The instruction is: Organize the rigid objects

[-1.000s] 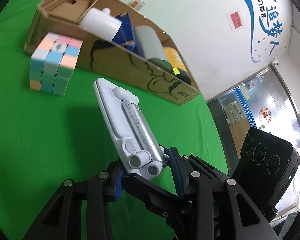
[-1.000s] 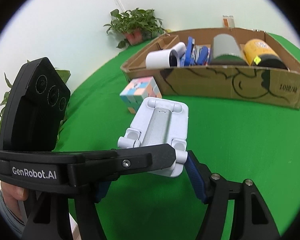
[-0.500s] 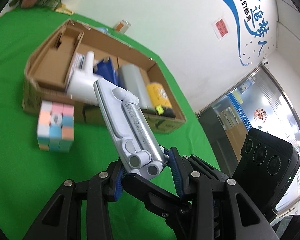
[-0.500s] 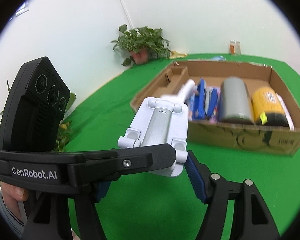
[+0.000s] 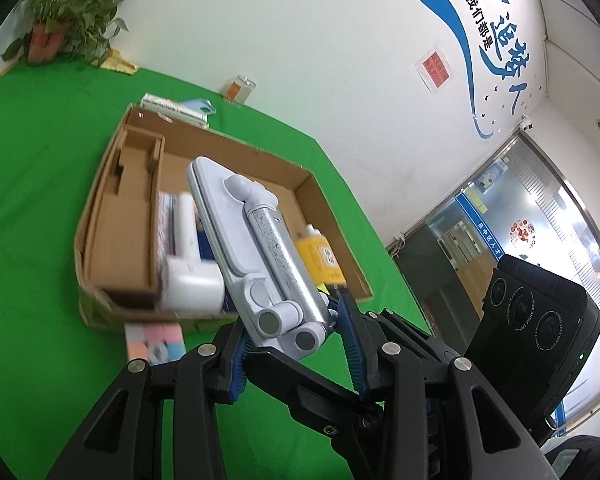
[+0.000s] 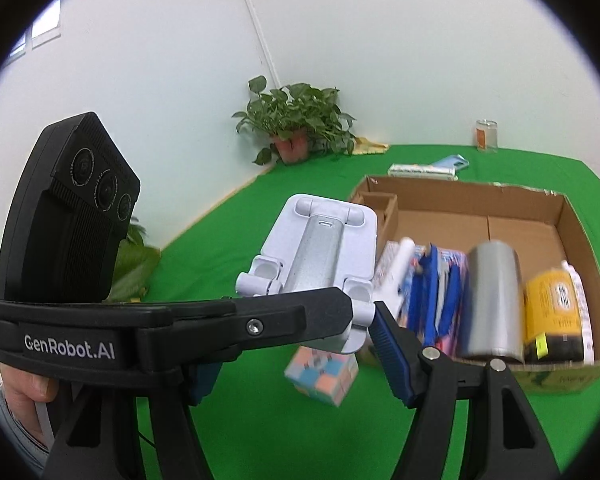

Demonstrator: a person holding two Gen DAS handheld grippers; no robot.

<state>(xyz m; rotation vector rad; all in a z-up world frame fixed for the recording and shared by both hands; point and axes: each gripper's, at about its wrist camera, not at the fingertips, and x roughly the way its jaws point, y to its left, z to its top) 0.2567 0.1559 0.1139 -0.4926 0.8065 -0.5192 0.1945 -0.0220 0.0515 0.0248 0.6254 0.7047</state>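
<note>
A white folding phone stand (image 5: 256, 248) with a silver bar hangs in the air, held by both grippers. My left gripper (image 5: 296, 340) is shut on its lower end across the thin sides. In the right wrist view the stand (image 6: 320, 248) sits between the blue pads of my right gripper (image 6: 296, 356), shut on its wide sides, with the left gripper's black finger (image 6: 180, 332) crossing in front. Below and beyond lies an open cardboard box (image 5: 112, 216) holding a white bottle (image 5: 188, 276), a silver cylinder (image 6: 496, 300) and a yellow can (image 6: 552, 316). A pastel cube (image 6: 324, 376) stands before the box.
Green cloth covers the table (image 5: 40, 160). A potted plant (image 6: 296, 124), a glass jar (image 6: 486, 134) and a few flat items (image 6: 428, 168) sit behind the box near the wall. A person's hand (image 6: 24, 384) grips the left handle.
Both grippers have risen with the stand still held. The box, seen side-on before, now shows its inside from above, and the cube has dropped lower in both views.
</note>
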